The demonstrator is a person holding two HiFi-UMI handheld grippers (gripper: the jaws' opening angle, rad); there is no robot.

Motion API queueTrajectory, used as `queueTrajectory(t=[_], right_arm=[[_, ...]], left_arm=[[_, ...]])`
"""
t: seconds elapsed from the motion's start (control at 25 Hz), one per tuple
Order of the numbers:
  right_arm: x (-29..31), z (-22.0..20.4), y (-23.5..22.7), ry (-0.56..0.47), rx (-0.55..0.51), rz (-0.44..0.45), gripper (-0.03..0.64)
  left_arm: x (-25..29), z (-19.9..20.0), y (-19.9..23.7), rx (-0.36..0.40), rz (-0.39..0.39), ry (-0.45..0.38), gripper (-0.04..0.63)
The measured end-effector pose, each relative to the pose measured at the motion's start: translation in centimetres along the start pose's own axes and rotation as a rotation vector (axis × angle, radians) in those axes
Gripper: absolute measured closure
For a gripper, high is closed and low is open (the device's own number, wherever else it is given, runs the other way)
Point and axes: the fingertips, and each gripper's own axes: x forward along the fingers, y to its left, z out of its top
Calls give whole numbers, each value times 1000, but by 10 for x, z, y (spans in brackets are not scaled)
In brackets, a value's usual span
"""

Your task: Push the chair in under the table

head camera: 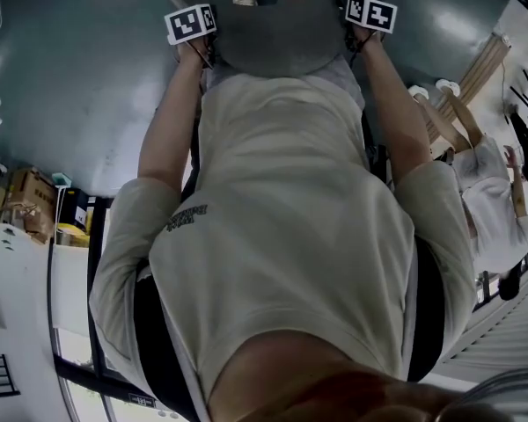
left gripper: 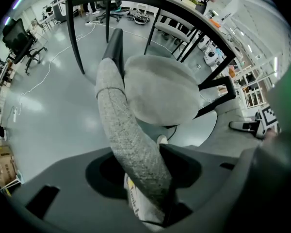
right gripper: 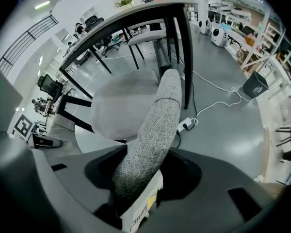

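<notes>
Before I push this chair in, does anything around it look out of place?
Nothing is damaged or spilled. A white power strip and its cable lie loose on the floor beside the black table leg, near the chair.

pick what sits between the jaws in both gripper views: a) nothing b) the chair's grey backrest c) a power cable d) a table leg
b: in each gripper view the grey fabric backrest runs down between the jaws, with the seat beyond it.
</notes>
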Motion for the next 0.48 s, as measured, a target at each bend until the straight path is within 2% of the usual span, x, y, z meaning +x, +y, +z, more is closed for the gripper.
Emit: queueTrajectory(t=[0.36, 0.48], right_arm=[[-10, 19, -1, -58, 83, -21, 423], [-5, 45, -1, -57, 77, -36, 424]], left_arm=[[-14, 41, -3, 21, -13, -49, 398], [-13, 74, -2, 38, -14, -57, 397]])
